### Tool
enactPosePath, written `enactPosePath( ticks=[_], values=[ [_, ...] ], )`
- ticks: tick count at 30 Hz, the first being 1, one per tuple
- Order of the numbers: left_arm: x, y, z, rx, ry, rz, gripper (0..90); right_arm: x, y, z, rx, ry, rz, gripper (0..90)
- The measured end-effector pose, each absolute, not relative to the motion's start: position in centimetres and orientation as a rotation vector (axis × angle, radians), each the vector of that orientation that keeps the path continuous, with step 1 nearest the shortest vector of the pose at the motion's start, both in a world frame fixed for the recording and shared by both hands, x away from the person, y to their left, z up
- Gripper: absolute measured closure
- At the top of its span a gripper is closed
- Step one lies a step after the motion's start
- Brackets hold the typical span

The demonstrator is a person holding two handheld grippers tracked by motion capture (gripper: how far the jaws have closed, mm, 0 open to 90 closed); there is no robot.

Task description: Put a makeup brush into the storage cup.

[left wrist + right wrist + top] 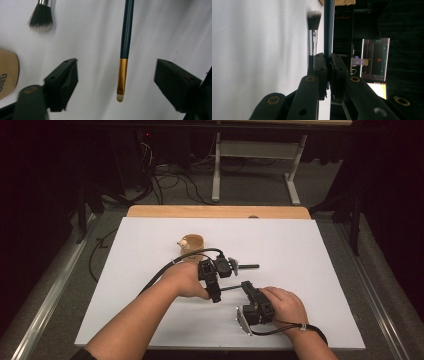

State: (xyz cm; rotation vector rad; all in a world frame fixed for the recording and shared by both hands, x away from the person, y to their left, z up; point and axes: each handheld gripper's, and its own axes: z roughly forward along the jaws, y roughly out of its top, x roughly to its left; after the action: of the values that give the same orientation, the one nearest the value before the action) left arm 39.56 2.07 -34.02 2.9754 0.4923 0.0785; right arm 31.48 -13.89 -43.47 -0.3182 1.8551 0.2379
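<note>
A slim brush point(125, 37) with a dark teal handle, a gold ferrule and a small pale tip hangs a little above the white sheet point(300, 245). My right gripper point(329, 57) is shut on its handle point(329, 30) and sits at the front right point(247, 287). The brush's tip end lies between the wide-apart jaws of my left gripper point(116, 67), and neither pad touches it. In the high view the left gripper point(214, 285) stands over the slim brush point(230, 288). A fluffy make-up brush point(240, 266) lies flat just beyond, with its head point(41, 18) near a wooden cup point(192, 244).
The wooden cup point(7, 72) holds a small pale object on its rim. A wooden table edge point(220, 211) borders the sheet at the back. Beyond it are a white frame's legs point(216, 170) and floor cables. A lit monitor point(374, 60) stands off to the side.
</note>
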Motion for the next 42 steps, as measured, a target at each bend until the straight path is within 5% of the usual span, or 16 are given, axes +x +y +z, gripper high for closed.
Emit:
enactPosePath(
  ticks=[11, 42],
  values=[
    [39.4, 2.2, -34.3, 2.986, 0.500, 0.083, 0.4, 31.6, -14.0, -43.5, -0.309, 1.870, 0.240, 87.5],
    [40.2, 10.5, -36.3, 2.882, 0.778, 0.088, 2.8, 32.1, -15.4, -43.4, -0.219, 1.895, 0.217, 87.4]
  ],
)
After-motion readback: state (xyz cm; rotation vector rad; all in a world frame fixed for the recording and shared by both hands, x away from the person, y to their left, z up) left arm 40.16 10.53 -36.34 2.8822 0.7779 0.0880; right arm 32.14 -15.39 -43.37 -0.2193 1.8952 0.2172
